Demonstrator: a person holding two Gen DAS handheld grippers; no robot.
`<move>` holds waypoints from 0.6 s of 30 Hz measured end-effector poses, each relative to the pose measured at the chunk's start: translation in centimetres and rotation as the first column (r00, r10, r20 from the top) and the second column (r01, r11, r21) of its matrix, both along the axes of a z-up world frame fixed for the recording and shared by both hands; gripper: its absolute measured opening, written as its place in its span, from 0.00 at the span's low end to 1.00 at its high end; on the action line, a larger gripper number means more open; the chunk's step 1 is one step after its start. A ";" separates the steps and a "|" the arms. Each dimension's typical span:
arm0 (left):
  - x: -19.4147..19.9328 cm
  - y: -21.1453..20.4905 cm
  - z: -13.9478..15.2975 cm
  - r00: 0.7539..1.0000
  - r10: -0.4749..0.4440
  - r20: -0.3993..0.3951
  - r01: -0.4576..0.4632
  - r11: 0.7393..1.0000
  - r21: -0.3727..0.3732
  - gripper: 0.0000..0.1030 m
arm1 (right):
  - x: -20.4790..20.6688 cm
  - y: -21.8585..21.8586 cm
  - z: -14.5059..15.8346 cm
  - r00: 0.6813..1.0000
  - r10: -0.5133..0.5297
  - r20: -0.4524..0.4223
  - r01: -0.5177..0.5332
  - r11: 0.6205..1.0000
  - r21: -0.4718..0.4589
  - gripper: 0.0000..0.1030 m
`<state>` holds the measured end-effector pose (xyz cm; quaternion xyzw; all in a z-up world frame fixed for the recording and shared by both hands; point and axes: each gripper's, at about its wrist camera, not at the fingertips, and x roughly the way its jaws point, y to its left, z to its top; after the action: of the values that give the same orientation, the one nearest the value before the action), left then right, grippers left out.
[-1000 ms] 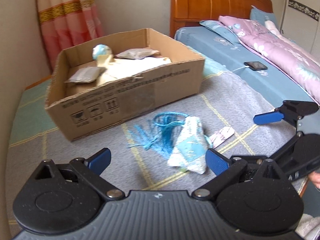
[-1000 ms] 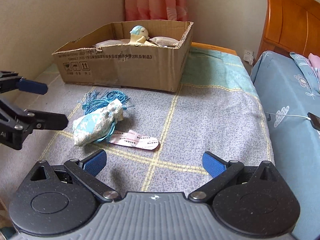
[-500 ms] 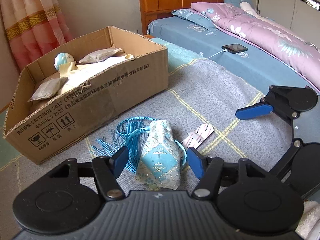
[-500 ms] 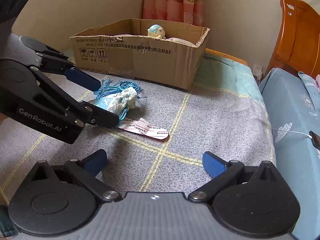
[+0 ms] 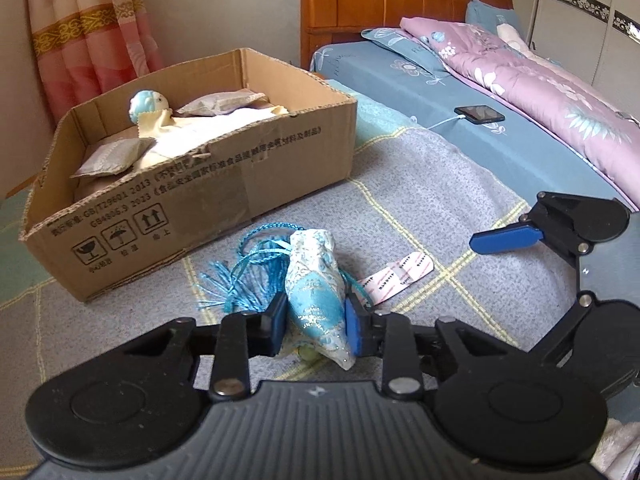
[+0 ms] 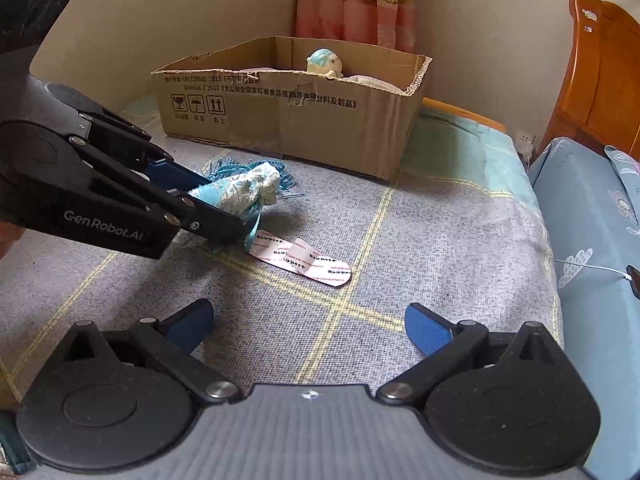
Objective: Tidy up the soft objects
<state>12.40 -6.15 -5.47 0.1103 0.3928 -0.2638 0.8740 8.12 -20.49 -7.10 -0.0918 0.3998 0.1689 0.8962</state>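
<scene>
A light blue brocade pouch (image 5: 314,280) with a blue tassel cord (image 5: 248,276) lies on the grey checked blanket in front of a cardboard box (image 5: 240,184). My left gripper (image 5: 316,312) is closing on the pouch, and both blue pads press its sides. The right wrist view shows the same grip, with the left gripper (image 6: 224,208) on the pouch (image 6: 240,190) from the left. My right gripper (image 6: 308,320) stands open over bare blanket, nothing between its fingers. One of its blue fingers (image 5: 506,237) shows at the right of the left wrist view.
The box (image 6: 288,120) holds a small blue-haired doll (image 5: 146,104), grey sachets and pale cloth. A flat pink-and-white packet (image 6: 304,262) lies beside the pouch. A bed with a phone (image 5: 478,114) on a cable runs along the right. Wall and curtain stand behind the box.
My left gripper went from wide open to clamped on the pouch, moving in over it. The right gripper stayed open and about where it was.
</scene>
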 end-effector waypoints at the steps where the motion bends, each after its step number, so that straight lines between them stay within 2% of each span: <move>1: -0.1 0.4 0.3 1.000 0.015 0.006 -0.015 1.000 0.000 0.28 | 0.0 0.0 0.0 1.000 0.000 -0.001 0.000 1.000 0.002 1.00; 6: -0.8 3.2 1.6 0.992 0.122 0.034 -0.122 0.992 0.009 0.28 | 0.2 0.5 0.0 1.000 0.013 -0.007 -0.013 1.000 0.004 1.00; 12: -1.2 6.3 1.1 0.972 0.234 0.018 -0.234 0.971 0.038 0.28 | 1.4 1.2 0.1 0.996 0.090 -0.006 -0.090 0.996 0.009 1.00; 14: -1.3 6.6 0.7 0.969 0.247 0.007 -0.247 0.968 0.048 0.31 | 2.3 1.4 0.1 0.992 0.128 -0.009 -0.128 0.992 0.007 1.00; 17: -1.6 6.5 0.5 0.967 0.255 0.008 -0.255 0.966 0.053 0.42 | 3.8 1.9 0.0 0.982 0.185 -0.024 -0.185 0.983 0.007 1.00; 18: -1.7 6.5 0.5 0.967 0.253 0.011 -0.253 0.966 0.047 0.48 | 4.3 2.0 0.1 0.977 0.211 -0.029 -0.211 0.977 0.014 1.00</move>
<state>10.71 0.34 -4.97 0.0808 0.4079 -0.1403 0.8985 12.39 -18.49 -7.03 -0.1265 0.4005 0.2667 0.8675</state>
